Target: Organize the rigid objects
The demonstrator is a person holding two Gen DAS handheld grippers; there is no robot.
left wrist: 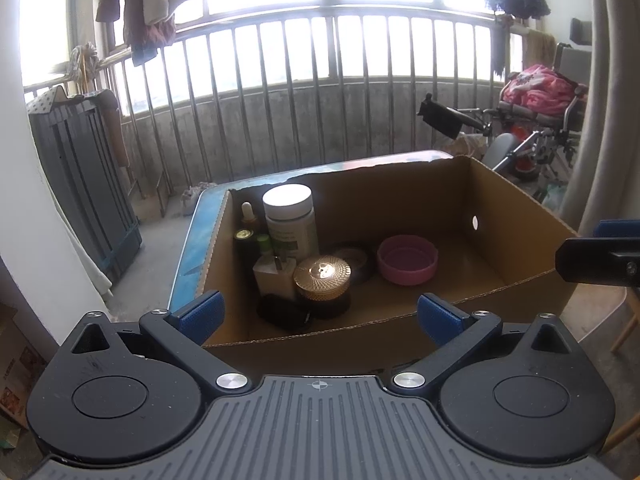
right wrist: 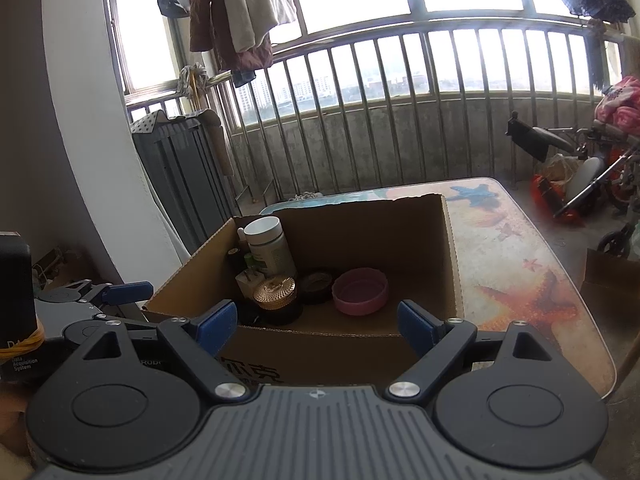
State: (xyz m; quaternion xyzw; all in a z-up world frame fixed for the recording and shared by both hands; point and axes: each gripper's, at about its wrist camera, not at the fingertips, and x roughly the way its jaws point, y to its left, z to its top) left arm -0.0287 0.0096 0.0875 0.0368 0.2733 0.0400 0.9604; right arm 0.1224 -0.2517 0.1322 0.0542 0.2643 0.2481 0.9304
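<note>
An open cardboard box [left wrist: 516,216] [right wrist: 448,240] stands on a table with a sea-pattern cover [right wrist: 516,264]. Its left side holds a white-lidded jar [left wrist: 289,216] [right wrist: 267,246], small dark bottles [left wrist: 245,236], a white plug adapter [left wrist: 272,274], a gold-lidded jar [left wrist: 322,278] [right wrist: 276,292], a black round tin [left wrist: 358,260] [right wrist: 318,286] and a black item [left wrist: 280,310]. A pink round dish [left wrist: 407,260] [right wrist: 360,290] lies in the middle. My left gripper [left wrist: 319,312] hovers open at the box's near wall, holding nothing. My right gripper [right wrist: 316,322] is open and empty there too.
A metal balcony railing [left wrist: 320,92] [right wrist: 400,112] runs behind the table. A dark folded rack [left wrist: 84,184] leans at the left wall. A wheelchair [left wrist: 532,128] with pink cloth stands at the right. Clothes [right wrist: 236,12] hang overhead. A chair leg [left wrist: 624,332] shows at right.
</note>
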